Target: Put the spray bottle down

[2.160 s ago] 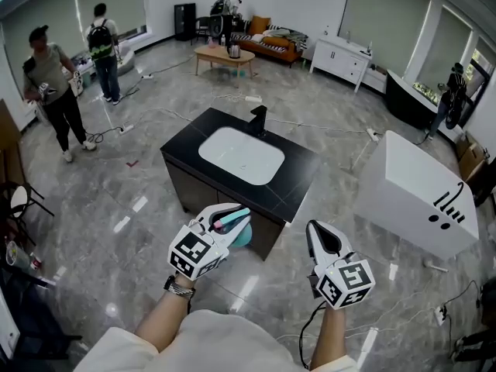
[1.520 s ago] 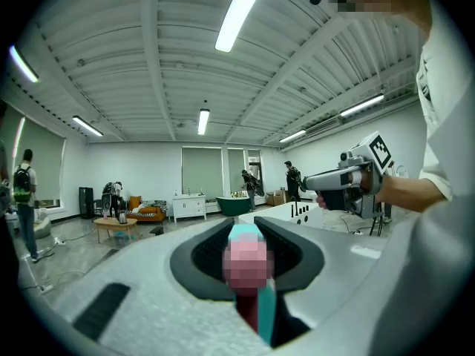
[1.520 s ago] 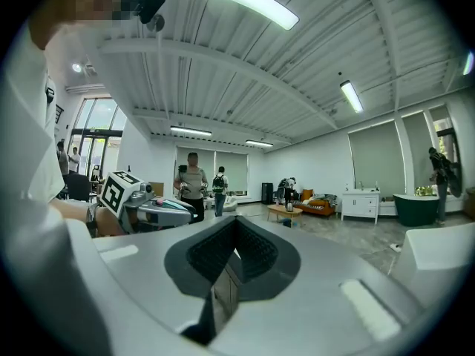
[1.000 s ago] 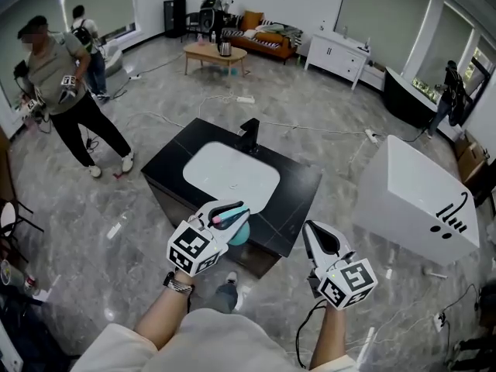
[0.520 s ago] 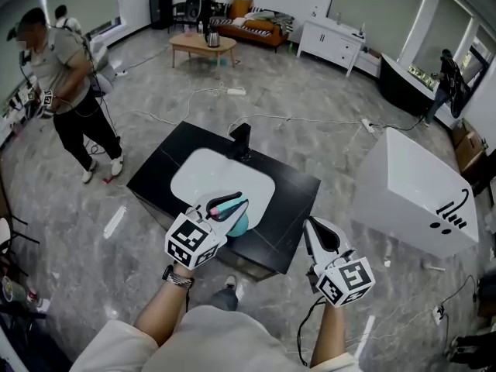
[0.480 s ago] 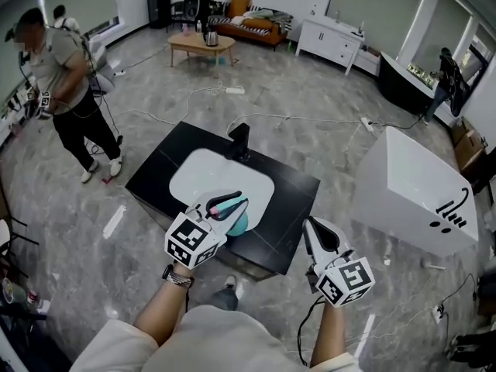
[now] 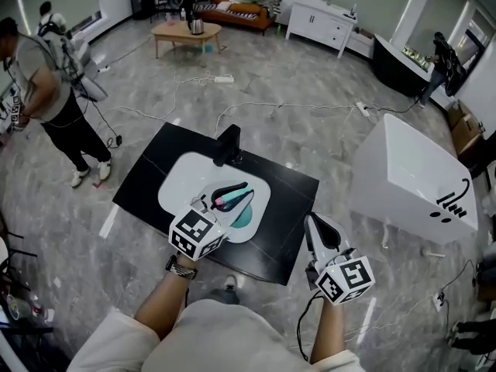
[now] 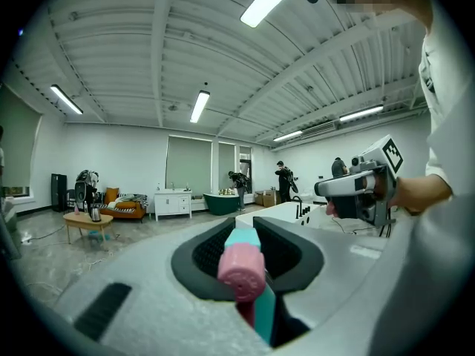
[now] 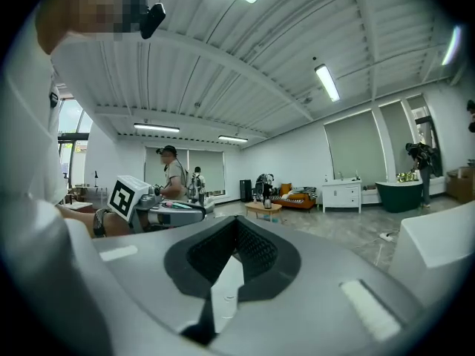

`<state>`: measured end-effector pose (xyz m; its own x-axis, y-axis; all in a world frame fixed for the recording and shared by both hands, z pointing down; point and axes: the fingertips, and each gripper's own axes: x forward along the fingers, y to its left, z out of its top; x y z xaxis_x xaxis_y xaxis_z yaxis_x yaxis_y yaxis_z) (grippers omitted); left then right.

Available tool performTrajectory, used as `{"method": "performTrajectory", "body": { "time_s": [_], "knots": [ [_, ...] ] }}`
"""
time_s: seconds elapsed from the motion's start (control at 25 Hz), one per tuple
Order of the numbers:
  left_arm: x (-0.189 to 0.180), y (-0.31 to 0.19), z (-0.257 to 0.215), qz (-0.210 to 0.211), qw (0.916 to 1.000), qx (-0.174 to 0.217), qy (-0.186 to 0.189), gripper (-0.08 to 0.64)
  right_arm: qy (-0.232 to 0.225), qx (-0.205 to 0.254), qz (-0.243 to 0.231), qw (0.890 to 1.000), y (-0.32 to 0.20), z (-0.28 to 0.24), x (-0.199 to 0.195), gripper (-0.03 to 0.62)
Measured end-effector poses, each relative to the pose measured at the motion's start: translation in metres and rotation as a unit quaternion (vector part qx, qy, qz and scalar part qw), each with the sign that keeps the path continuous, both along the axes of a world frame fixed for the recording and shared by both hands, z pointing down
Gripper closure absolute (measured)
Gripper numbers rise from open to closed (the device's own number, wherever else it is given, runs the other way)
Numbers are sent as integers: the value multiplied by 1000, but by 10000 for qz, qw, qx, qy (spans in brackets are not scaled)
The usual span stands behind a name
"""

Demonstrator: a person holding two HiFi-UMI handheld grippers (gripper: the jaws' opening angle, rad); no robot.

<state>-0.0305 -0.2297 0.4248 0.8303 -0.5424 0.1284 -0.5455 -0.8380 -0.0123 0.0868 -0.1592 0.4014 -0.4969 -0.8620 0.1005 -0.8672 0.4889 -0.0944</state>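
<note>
The spray bottle [image 7: 240, 215] is teal with a pink nozzle, and my left gripper [image 7: 236, 194] is shut on it, holding it over the white basin [image 7: 180, 186] of a black sink counter [image 7: 291, 208]. In the left gripper view the bottle's pink and teal head [image 8: 241, 269] fills the gap between the jaws of the left gripper [image 8: 243, 227]. My right gripper [image 7: 312, 225] hangs over the counter's near right edge, shut with nothing in it. Its jaws meet at the tip in the right gripper view [image 9: 236, 225], where the left gripper [image 9: 182, 213] shows at left.
A black faucet [image 7: 227, 146] stands at the basin's far edge. A large white tub [image 7: 411, 177] sits to the right. A person [image 7: 46, 91] stands at the far left, and another person [image 7: 443, 60] at the far right. Cables [image 7: 256, 107] trail over the grey floor.
Both grippers have come forward to the sink counter. The left one with the bottle has gone from short of the front edge to over the basin. The person at left has shifted further left.
</note>
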Motion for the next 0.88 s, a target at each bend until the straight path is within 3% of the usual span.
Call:
{"method": "performTrajectory", "body": {
  "time_s": [0.36,0.88],
  "knots": [
    [20,-72,3,282,9996,-12,-53,480,163,-47,360,9992,-58,-2,14,584],
    [64,-174,29,-172,9998,-17,-21,485,353,-479,157,9981,-122,27,48,583]
  ]
}}
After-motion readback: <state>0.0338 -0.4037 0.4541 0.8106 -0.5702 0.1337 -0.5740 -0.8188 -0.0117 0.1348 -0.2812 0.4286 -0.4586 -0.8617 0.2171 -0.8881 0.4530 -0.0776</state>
